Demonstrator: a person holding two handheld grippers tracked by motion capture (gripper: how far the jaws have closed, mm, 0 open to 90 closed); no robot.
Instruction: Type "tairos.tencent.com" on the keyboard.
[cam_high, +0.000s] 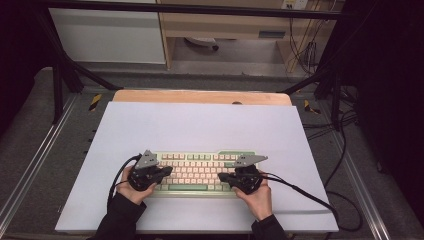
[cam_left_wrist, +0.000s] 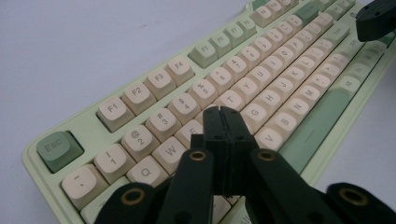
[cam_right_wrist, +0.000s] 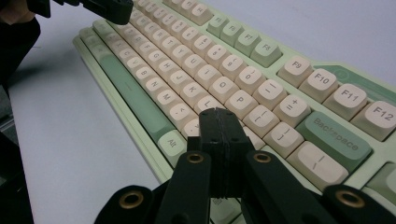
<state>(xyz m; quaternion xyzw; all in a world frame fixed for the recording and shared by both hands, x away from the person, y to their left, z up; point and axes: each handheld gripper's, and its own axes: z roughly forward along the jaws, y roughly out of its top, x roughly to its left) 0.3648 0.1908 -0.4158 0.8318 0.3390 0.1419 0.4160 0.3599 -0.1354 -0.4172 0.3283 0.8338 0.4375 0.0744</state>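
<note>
Black sleeves come in over the near edge of the worktop, and my two hands each hold a claw above the keyboard. My left claw hangs over the keyboard's left end with its jaws pressed together and nothing between them; in the left gripper view its tips sit just above the keys around E and R, though I cannot tell whether they touch a key. My right claw hangs over the right end, jaws likewise together and empty; in the right gripper view its tips stand over the keys just right of L, short of the Backspace key. Both claws point inward, toward each other, with the middle keys between them.

Pale green with cream keys and a darker green space bar, the keyboard lies flat near the near edge of the white sheet that covers the worktop, about midway between its left and right edges. Past the sheet's far edge a strip of bare wood shows.
</note>
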